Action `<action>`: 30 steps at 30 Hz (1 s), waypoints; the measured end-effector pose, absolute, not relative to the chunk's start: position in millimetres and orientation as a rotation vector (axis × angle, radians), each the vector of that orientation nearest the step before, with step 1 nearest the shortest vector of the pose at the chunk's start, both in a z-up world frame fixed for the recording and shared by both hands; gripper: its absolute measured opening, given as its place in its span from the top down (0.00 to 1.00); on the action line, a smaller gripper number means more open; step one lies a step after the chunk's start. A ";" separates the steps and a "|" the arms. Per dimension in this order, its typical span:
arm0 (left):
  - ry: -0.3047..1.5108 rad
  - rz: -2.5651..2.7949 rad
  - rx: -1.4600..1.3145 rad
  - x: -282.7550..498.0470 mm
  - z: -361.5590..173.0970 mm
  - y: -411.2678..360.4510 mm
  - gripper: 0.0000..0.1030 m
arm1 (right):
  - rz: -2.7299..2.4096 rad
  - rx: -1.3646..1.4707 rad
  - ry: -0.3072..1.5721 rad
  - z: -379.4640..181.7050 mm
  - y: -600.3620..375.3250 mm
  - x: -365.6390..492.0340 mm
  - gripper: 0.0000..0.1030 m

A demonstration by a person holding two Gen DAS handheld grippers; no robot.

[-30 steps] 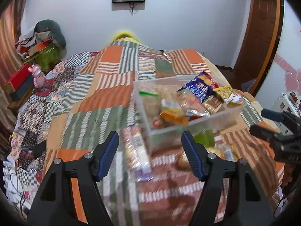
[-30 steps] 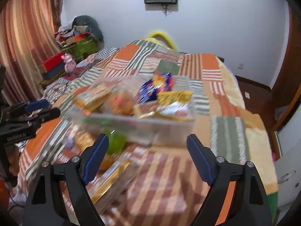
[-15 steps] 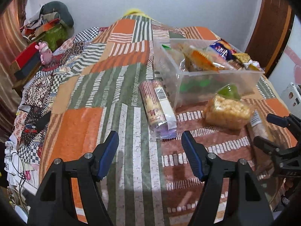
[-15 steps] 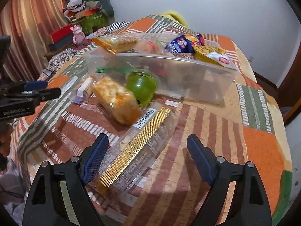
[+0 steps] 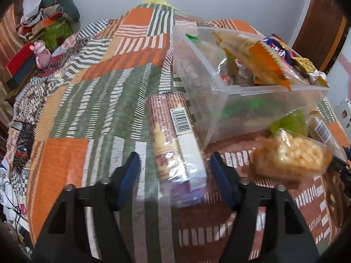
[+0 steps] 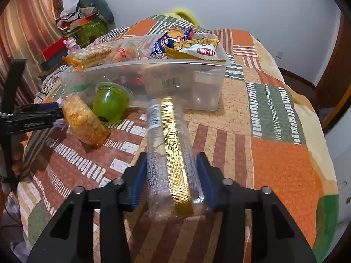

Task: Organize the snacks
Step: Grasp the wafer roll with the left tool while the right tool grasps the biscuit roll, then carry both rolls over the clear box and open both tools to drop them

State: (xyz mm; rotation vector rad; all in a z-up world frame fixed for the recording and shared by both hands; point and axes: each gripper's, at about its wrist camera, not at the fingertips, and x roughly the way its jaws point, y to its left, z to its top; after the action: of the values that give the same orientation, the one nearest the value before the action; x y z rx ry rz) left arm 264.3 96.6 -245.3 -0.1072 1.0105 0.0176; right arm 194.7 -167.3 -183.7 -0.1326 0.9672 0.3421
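Note:
A clear plastic bin heaped with snack bags stands on the patchwork bedspread. My left gripper straddles a long brick-patterned biscuit pack lying left of the bin. Its jaws are closing, and a gap still shows beside the left pad. My right gripper is closing on a clear cracker pack with a gold strip, and both pads touch its sides. A bag of puffed orange snacks and a green jelly cup lie between the two packs. The left gripper also shows at the left edge of the right wrist view.
The bin sits just beyond both packs. A pile of clothes and boxes and a pink toy are at the far left of the bed. A wooden door is at the right. The bedspread drops off at the right edge.
Both grippers have sunk toward the bed and come close over their packs. Both pairs of jaws have narrowed; the right one now touches the gold-strip pack.

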 end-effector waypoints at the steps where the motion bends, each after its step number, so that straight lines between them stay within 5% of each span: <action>1: 1.022 0.012 -0.115 266.2 -247.9 97.7 0.53 | 0.345 -0.132 0.965 -184.0 -166.7 194.8 0.64; 17: 1.054 -0.036 -0.118 181.5 -240.0 101.3 0.55 | 0.375 -0.114 0.963 -179.0 -173.7 178.1 0.66; 22: 1.051 0.001 -0.105 190.2 -239.5 102.9 0.48 | 0.368 -0.126 0.977 -178.6 -169.7 185.2 0.63; 30: 1.016 0.018 -0.092 206.5 -244.8 100.2 0.54 | 0.372 -0.136 0.972 -183.9 -162.5 199.2 0.63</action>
State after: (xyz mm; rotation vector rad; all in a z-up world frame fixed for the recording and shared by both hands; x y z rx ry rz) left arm 206.5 100.2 -244.8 -0.0923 1.0163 0.0177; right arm 199.2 -162.5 -183.9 -0.1365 0.9721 0.3724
